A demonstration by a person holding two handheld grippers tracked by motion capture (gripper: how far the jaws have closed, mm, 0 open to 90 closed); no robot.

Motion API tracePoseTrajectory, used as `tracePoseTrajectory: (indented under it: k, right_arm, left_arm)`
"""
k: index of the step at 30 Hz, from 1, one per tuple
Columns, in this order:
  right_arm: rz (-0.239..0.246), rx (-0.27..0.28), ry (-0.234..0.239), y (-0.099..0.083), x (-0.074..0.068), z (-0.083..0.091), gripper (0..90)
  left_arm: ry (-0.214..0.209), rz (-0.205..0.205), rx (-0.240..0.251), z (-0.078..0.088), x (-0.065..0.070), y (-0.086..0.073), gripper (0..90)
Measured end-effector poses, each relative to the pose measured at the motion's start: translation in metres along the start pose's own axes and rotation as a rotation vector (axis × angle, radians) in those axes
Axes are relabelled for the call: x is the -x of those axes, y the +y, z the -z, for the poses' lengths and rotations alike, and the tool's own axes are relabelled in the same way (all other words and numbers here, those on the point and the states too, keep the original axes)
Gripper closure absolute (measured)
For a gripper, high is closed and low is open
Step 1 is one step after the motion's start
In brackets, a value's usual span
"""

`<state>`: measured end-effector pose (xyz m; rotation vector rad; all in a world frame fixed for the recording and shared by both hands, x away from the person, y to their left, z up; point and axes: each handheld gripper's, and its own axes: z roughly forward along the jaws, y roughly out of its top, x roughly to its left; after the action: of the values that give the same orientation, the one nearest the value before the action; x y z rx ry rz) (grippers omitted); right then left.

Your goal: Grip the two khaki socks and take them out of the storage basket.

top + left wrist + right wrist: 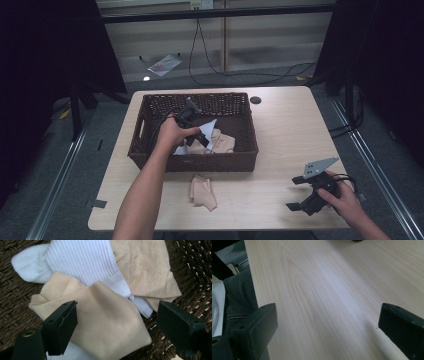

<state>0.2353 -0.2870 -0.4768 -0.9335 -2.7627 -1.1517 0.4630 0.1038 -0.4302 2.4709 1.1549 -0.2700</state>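
Observation:
A dark wicker basket (150, 107) stands on the left half of the table and holds several socks. My left gripper (201, 139) reaches down into it. In the left gripper view, this gripper (117, 315) is open, its jaws straddling a folded beige sock (107, 322). The right jaw stands apart from the cloth. A white ribbed sock (82, 260) and another beige sock (145, 267) lie just beyond. My right gripper (295, 194) rests near the table's front right, open with nothing between its jaws (328, 312).
A folded beige sock (202, 192) lies on the light wooden table (285, 130) just in front of the basket. A small dark round hole (255, 100) sits behind the basket. The person's trouser leg (237, 295) shows past the table's edge.

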Motion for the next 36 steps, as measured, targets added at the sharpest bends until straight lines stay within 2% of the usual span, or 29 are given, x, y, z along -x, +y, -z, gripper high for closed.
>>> tracePoseTrajectory:
  k: [8, 11, 12, 15, 17, 20, 23, 28, 31, 33, 36]
  right_arm:
    - [0.003, 0.0, 0.001, 0.0, 0.0, -0.001, 2.3]
    - [0.006, -0.002, 0.002, 0.0, 0.0, -0.001, 2.3]
    - [0.006, -0.002, 0.002, 0.0, 0.0, -0.001, 2.3]
    - [0.005, -0.001, 0.006, 0.0, 0.0, -0.002, 2.3]
    - [0.008, -0.002, 0.002, 0.0, 0.0, -0.001, 2.3]
    - [0.006, 0.001, 0.002, 0.0, 0.0, -0.001, 2.3]
    - [0.009, -0.003, 0.001, 0.0, 0.001, -0.001, 2.3]
    - [0.009, 0.0, 0.002, 0.0, 0.001, -0.001, 2.3]
    - [0.006, 0.001, 0.0, 0.0, 0.001, 0.0, 2.3]
    - [0.006, 0.0, 0.001, 0.0, 0.001, 0.0, 2.3]
    - [0.006, 0.001, 0.0, 0.0, 0.001, 0.0, 2.3]
  left_arm:
    - [0.004, -0.026, -0.003, -0.003, 0.0, 0.003, 17.2]
    - [0.023, -0.037, -0.005, -0.006, 0.0, 0.004, 17.2]
    - [0.037, -0.049, 0.004, -0.008, -0.001, 0.004, 17.2]
    - [0.045, -0.063, 0.023, -0.012, -0.003, 0.004, 16.3]
    - [0.03, -0.082, 0.033, -0.015, -0.002, 0.004, 17.4]
    - [0.04, -0.119, 0.03, -0.019, -0.002, 0.003, 24.0]
    - [0.056, -0.148, 0.024, -0.018, -0.002, 0.003, 37.9]
    - [0.064, -0.161, 0.002, -0.015, -0.004, 0.002, 67.7]
    - [0.067, -0.165, -0.011, -0.013, -0.004, 0.002, 81.4]
    - [0.066, -0.167, -0.016, -0.011, -0.004, 0.002, 85.9]
    - [0.066, -0.161, -0.018, -0.006, -0.005, 0.002, 86.8]
